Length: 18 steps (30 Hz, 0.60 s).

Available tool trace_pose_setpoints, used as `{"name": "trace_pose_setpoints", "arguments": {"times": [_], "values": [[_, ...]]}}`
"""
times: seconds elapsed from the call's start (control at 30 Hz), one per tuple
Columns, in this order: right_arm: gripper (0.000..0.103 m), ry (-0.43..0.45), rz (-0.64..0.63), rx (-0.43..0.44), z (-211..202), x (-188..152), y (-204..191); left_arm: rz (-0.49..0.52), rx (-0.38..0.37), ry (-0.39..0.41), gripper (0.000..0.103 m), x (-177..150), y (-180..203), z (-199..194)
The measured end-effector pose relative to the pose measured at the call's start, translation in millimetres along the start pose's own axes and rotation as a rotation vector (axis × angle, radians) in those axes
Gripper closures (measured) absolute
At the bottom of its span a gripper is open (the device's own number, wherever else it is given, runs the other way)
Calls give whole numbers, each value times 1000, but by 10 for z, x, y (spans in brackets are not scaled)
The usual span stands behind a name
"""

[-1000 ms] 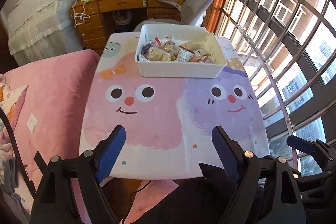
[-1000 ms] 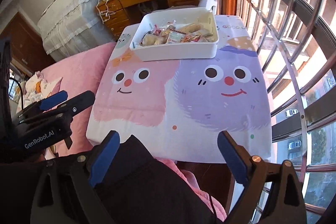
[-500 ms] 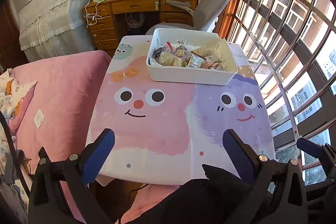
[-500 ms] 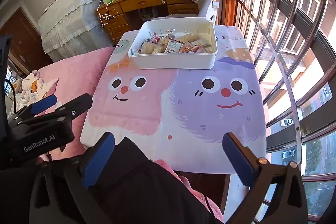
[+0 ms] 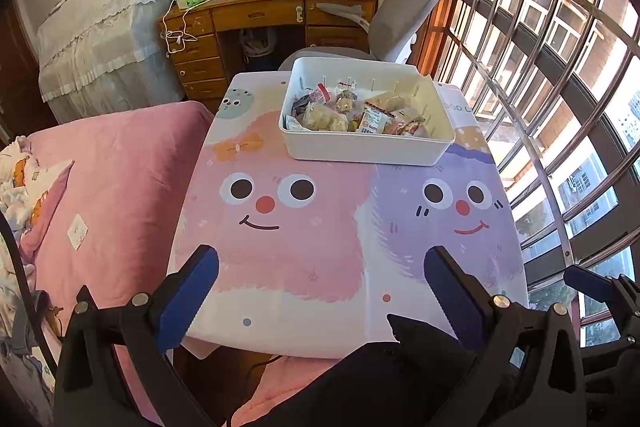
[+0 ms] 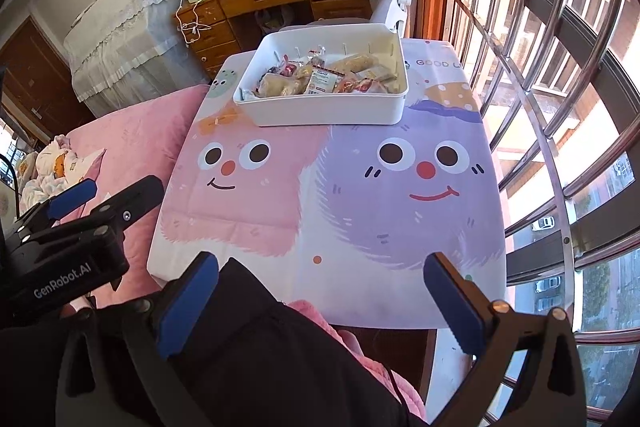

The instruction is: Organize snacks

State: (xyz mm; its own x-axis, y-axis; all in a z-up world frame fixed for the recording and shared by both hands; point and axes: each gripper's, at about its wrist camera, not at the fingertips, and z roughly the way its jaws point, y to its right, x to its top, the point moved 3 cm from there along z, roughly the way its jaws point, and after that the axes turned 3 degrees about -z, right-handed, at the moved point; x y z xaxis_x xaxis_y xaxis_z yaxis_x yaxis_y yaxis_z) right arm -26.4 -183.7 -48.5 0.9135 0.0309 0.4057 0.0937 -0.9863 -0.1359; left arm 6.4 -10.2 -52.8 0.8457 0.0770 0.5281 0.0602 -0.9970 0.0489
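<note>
White plastic bin (image 5: 366,149), rectangular, open-topped, stands at twelve o'clock from you on the far end of the table (image 5: 304,267), square on its printed cloth just beyond the pink cartoon face and the purple one. Wrapped snacks (image 5: 352,115), mixed, lie piled loose inside it along the near wall; individual labels are too small to read. Your left gripper (image 5: 320,291) hangs over the near table edge at six o'clock, blue pads spread to full width with nothing between them, having just finished opening. Your right gripper (image 6: 320,289) sits likewise, splayed wide and empty over your dark-clothed lap, its jaws also just opened out. Pink bedding (image 5: 120,167) lies at nine o'clock, a wooden desk (image 5: 260,15) and grey chair (image 5: 404,11) behind the bin, barred window (image 5: 560,87) at three o'clock.
</note>
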Motion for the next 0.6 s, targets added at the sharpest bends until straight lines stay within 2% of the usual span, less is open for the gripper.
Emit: {"name": "trace_pose_setpoints", "arguments": {"times": [0.6], "values": [[0,-4,39,-22,50,63,81,12,-2,5,1,51,22,22]]}}
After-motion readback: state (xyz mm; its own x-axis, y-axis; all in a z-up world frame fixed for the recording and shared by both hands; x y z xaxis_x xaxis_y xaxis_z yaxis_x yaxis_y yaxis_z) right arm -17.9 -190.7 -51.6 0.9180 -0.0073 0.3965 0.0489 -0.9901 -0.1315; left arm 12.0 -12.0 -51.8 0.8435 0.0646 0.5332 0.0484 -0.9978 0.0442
